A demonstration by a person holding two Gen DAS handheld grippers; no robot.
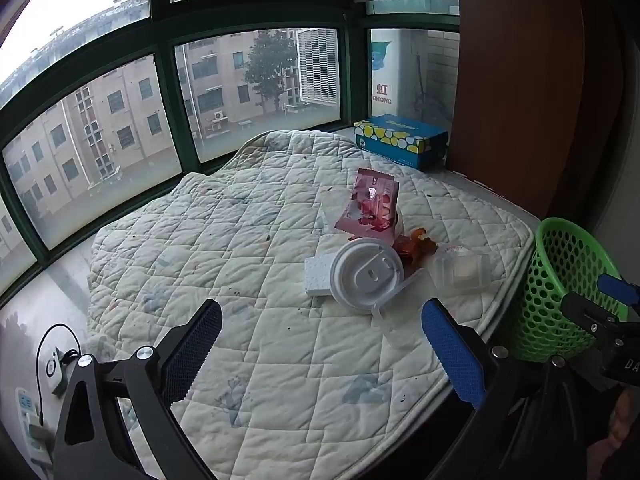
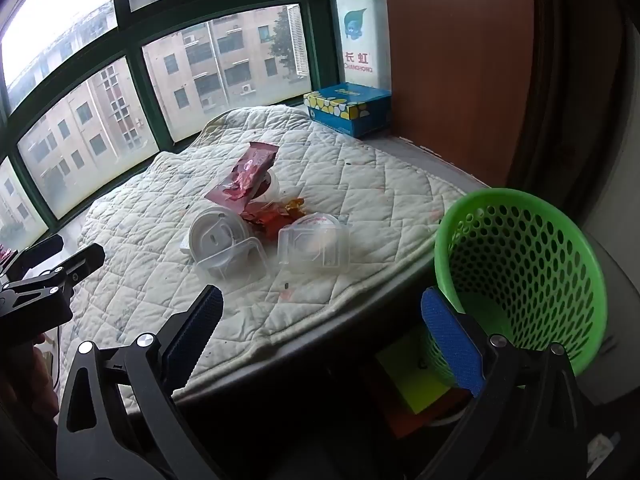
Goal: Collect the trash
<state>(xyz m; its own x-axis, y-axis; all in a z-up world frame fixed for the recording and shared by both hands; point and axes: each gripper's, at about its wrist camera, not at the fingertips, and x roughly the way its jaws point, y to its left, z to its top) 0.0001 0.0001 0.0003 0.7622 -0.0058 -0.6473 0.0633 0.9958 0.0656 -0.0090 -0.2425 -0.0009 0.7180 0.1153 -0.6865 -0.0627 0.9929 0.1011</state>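
Note:
A heap of trash lies on a white quilted pad (image 1: 248,264): a pink snack wrapper (image 1: 370,208), a white cup lid (image 1: 366,272), a white foam block (image 1: 318,276), crumpled red-orange wrappers (image 1: 414,246) and a clear plastic container (image 1: 462,270). The right wrist view shows the same wrapper (image 2: 244,178), lid (image 2: 218,236) and two clear containers (image 2: 316,246). A green mesh basket (image 2: 520,264) stands off the pad's right edge. My left gripper (image 1: 322,344) is open and empty, short of the lid. My right gripper (image 2: 320,328) is open and empty, beside the basket.
A blue tissue box (image 1: 402,140) sits at the far right by a brown cabinet (image 1: 516,80). Green-framed windows (image 1: 168,92) run behind the pad. A white charger with black cable (image 1: 54,368) lies on the sill at left. Yellow and orange items (image 2: 412,384) lie below the ledge.

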